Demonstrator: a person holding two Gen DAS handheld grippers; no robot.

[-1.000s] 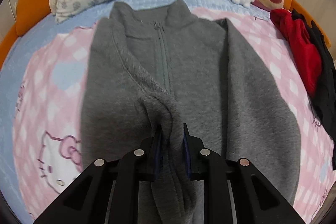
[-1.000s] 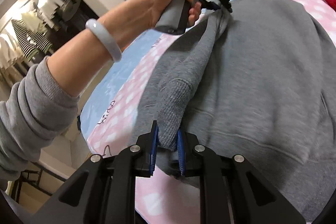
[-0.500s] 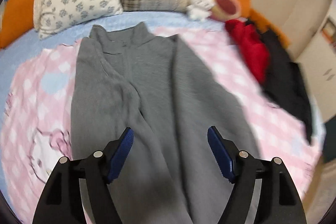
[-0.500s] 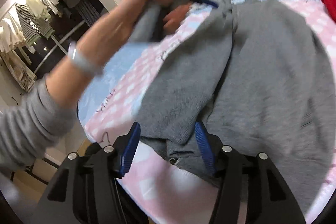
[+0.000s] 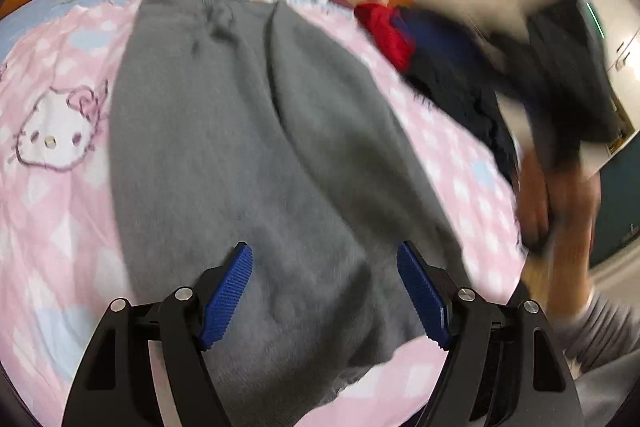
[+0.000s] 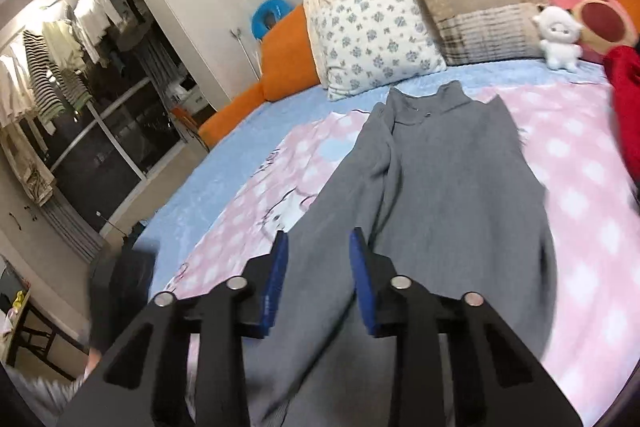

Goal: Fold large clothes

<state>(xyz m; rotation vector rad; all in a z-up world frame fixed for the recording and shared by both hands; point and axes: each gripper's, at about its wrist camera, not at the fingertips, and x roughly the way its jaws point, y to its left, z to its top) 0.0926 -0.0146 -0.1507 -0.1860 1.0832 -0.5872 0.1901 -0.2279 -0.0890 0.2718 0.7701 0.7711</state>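
Both grippers had let go of the sleeve they pinched a second before. From the left wrist, the left gripper [image 5: 324, 291] hung with jaws wide apart and empty above the grey jacket [image 5: 248, 147], which filled the middle of the frame on the pink blanket [image 5: 52, 211]; a blurred hand [image 5: 556, 199] showed at right. From the right wrist, the right gripper [image 6: 318, 279] had just been closing, jaws narrow with nothing between them, over the jacket's lower part [image 6: 432, 195], collar toward the pillows [image 6: 372, 35] at top.
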